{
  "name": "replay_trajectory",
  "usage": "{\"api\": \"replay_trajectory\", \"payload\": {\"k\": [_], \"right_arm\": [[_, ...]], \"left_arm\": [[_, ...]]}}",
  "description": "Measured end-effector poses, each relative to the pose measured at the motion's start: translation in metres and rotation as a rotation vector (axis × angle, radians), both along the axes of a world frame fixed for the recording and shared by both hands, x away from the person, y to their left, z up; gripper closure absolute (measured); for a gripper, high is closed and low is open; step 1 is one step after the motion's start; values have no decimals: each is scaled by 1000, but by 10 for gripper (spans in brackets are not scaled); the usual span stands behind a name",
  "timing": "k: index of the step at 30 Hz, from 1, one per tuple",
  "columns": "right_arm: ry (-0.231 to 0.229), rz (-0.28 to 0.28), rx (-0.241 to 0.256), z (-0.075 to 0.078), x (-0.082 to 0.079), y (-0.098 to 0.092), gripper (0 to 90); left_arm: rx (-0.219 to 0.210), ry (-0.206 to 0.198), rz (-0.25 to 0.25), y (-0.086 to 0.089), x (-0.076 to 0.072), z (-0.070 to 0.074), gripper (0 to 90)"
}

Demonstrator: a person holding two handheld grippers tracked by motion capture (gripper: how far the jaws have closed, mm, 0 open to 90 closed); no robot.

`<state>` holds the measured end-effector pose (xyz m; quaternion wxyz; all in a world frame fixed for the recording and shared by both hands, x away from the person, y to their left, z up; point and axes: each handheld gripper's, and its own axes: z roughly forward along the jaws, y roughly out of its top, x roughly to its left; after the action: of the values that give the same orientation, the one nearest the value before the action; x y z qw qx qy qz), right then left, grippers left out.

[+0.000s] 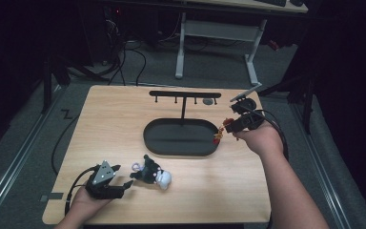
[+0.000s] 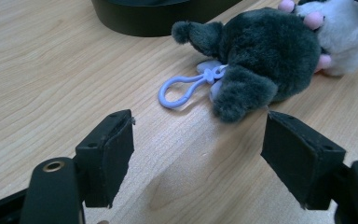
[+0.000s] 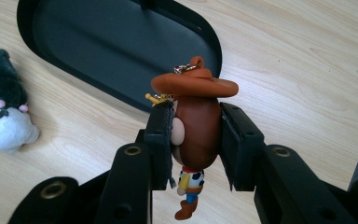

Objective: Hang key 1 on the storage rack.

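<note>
A grey-and-white plush toy (image 1: pixel 153 174) with a lilac clip loop (image 2: pixel 182 88) lies on the wooden table near the front left. My left gripper (image 1: pixel 123 177) rests just left of it, open, and the plush (image 2: pixel 261 56) sits a little beyond its jaws. My right gripper (image 1: pixel 228 125) hovers at the right end of the black oval tray (image 1: pixel 171 143). It is shut on the head of a small cowboy figure (image 3: pixel 198 126) in a brown hat, whose legs dangle below. The figure (image 1: pixel 218 136) hangs by the tray's rim.
A black T-shaped rack (image 1: pixel 185 94) with several small hooks rises from the tray's far side. A small grey disc (image 1: pixel 208 101) lies behind it. Beyond the table are a white desk frame (image 1: pixel 181 43) and floor cables.
</note>
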<state>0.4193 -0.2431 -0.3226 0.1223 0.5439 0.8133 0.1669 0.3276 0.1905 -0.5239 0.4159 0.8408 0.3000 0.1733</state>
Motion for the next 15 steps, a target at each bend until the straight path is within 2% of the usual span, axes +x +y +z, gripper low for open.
{"api": "replay_trajectory", "payload": {"k": [15], "right_arm": [[-10,-7,20,-1,15,2,669]], "left_arm": [[6,-1,-4,0,-1,-1,252]]}}
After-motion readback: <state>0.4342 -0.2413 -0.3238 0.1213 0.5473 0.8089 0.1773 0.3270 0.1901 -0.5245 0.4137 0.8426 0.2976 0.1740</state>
